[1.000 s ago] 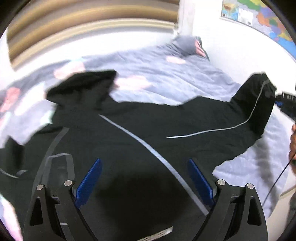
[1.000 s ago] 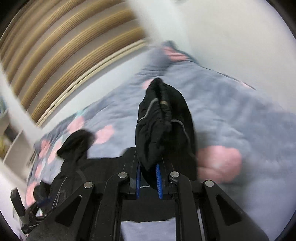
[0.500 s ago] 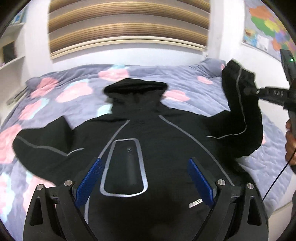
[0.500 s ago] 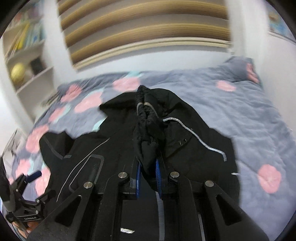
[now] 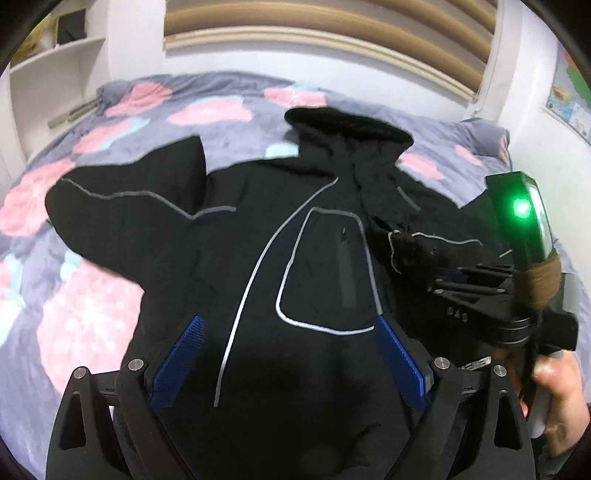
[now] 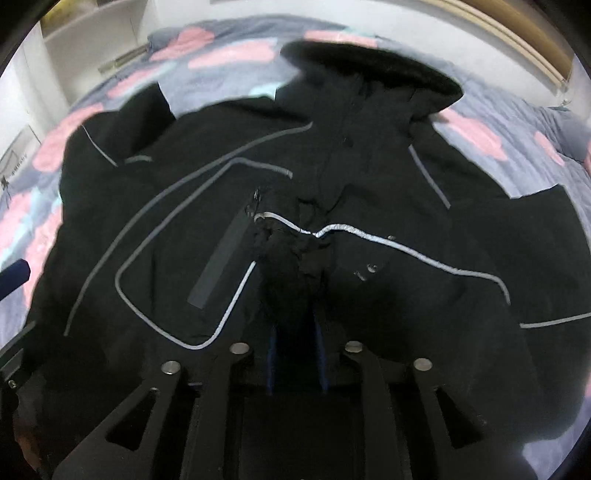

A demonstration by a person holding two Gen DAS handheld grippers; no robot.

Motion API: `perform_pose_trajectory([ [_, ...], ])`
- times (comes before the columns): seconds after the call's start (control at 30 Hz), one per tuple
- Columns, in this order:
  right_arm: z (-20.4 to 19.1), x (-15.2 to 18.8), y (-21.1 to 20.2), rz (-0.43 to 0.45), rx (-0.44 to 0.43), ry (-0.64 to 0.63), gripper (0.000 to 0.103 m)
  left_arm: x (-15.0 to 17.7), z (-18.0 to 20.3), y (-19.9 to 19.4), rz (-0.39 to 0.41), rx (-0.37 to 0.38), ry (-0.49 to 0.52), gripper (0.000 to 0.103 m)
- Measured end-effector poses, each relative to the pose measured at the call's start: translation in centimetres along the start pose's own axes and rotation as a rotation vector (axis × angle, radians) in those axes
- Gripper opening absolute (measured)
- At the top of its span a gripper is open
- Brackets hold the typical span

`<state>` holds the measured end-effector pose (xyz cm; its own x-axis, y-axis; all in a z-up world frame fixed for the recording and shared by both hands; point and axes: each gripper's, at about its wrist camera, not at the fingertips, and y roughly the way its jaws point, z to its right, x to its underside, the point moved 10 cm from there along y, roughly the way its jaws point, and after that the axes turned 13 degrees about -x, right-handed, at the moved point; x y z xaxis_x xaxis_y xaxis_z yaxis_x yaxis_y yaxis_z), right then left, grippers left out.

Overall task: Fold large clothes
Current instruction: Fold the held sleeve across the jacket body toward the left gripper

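A large black jacket (image 5: 258, 229) with grey reflective piping lies front-up on the bed, hood (image 5: 347, 125) toward the headboard; it also fills the right wrist view (image 6: 184, 206). My left gripper (image 5: 291, 354) is open and empty, hovering over the jacket's lower chest. My right gripper (image 6: 295, 332) is shut on the cuff of the right sleeve (image 6: 291, 251) and holds it over the jacket's chest, the sleeve folded inward. The right gripper also shows in the left wrist view (image 5: 439, 273) with the cuff (image 5: 410, 251). The left sleeve (image 5: 129, 206) lies spread out to the left.
The bed has a grey quilt with pink flowers (image 5: 88, 310). A slatted wooden headboard (image 5: 332, 33) and white wall stand behind. White shelves (image 5: 55, 74) are at the far left. A wall map (image 5: 569, 103) hangs at the right.
My right gripper has carried the sleeve cuff from up at the right down and inward onto the jacket's chest. The left gripper's view has shifted left; it stays open.
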<state>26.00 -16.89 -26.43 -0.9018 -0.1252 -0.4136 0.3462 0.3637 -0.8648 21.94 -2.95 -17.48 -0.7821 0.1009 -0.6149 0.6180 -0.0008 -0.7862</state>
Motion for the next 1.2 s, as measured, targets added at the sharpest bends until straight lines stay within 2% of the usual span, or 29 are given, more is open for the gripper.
perform_pose_trajectory([
  [0.07,0.4,0.3,-0.7,0.015,-0.035,0.001,0.034,0.0,0.1,0.8,-0.008,0.006,0.003,0.093],
  [0.13,0.6,0.3,-2.7,0.057,-0.084,0.022,0.054,-0.3,0.4,1.3,0.000,0.022,0.005,0.093],
  [0.2,1.3,0.1,-5.2,0.112,-0.094,0.040,0.064,-0.9,0.8,1.7,0.001,0.035,-0.002,0.093],
  [0.27,2.4,0.4,-7.9,0.164,-0.087,0.048,0.064,-1.6,1.6,1.9,0.005,0.048,0.000,0.093],
  [0.33,4.4,1.0,-10.1,0.199,-0.044,0.082,0.064,-2.4,2.7,2.4,-0.002,0.048,0.013,0.093],
  [0.43,7.0,2.3,-11.6,0.224,-0.034,0.147,0.064,-3.1,5.5,3.5,-0.027,0.086,0.052,0.093],
  [0.57,9.5,4.0,-11.3,0.199,0.009,0.201,0.064,-2.9,10.4,6.1,-0.107,0.156,0.110,0.093],
  [0.73,11.0,5.1,-10.5,0.189,-0.021,0.261,0.064,-3.0,12.9,9.1,-0.158,0.149,0.096,0.093],
  [0.77,11.1,5.2,-10.4,0.189,-0.024,0.267,0.064,-3.1,13.1,9.6,-0.164,0.148,0.083,0.091],
  [0.83,11.4,5.2,-10.4,0.190,-0.026,0.276,0.064,-3.1,13.5,10.4,-0.186,0.164,0.067,0.076],
  [0.9,11.5,5.3,-10.3,0.189,-0.027,0.284,0.064,-3.0,14.2,10.4,-0.198,0.203,0.067,0.052],
  [0.93,11.5,5.3,-10.2,0.190,-0.033,0.288,0.064,-3.1,14.5,10.2,-0.192,0.216,0.071,0.044],
  [0.97,11.5,5.3,-10.2,0.189,-0.037,0.293,0.064,-3.1,15.0,9.9,-0.188,0.234,0.084,0.027],
  [1.1,11.0,5.3,-10.2,0.190,-0.036,0.290,0.064,-4.1,14.9,8.1,-0.102,0.205,0.117,0.024],
  [1.2,10.6,5.0,-10.3,0.188,-0.036,0.279,0.064,-5.3,13.4,6.3,-0.049,0.214,0.095,0.022],
])
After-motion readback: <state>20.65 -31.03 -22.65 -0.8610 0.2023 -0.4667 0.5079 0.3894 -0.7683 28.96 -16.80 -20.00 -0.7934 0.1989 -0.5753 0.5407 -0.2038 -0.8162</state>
